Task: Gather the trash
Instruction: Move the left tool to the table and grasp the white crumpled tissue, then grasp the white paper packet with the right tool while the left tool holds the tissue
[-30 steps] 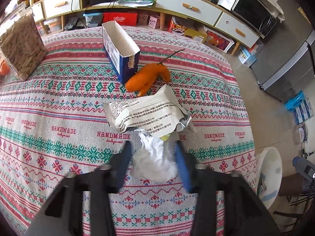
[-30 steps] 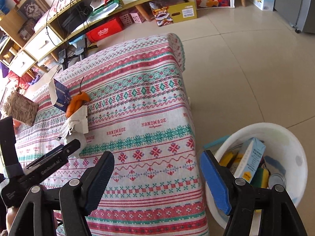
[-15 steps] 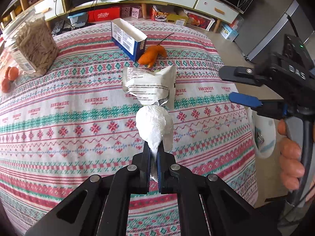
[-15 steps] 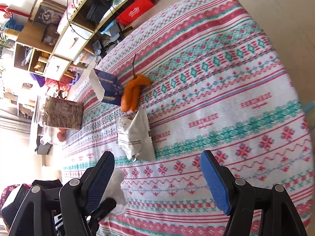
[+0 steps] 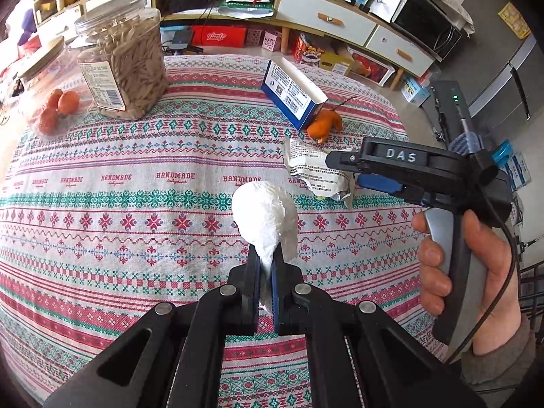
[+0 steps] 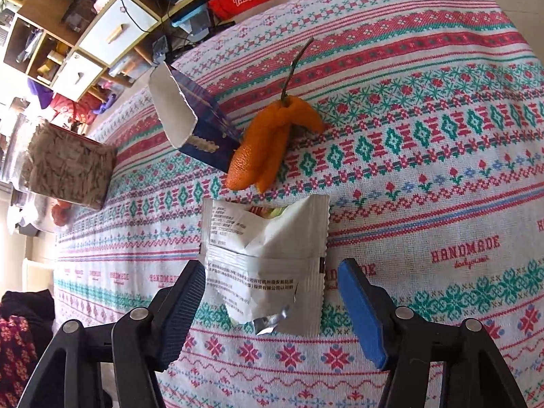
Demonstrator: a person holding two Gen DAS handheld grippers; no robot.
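Over a patterned tablecloth (image 5: pixel 136 224), the left gripper (image 5: pixel 266 272) clamps a crumpled white tissue (image 5: pixel 263 214) while the right gripper's (image 6: pixel 272 302) closing, unclenched jaws straddle a torn wrapper (image 6: pixel 268 255) lying beside orange peel (image 6: pixel 268 142).

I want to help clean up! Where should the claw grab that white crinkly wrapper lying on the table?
Best guess: pinch the white wrapper across its near, torn end, coming down from above. It lies flat on the tablecloth, and the right claw, whose jaws have just been closing, already straddles that end, one pad each side. The crumpled edge lifts a little, giving the pads something to catch.
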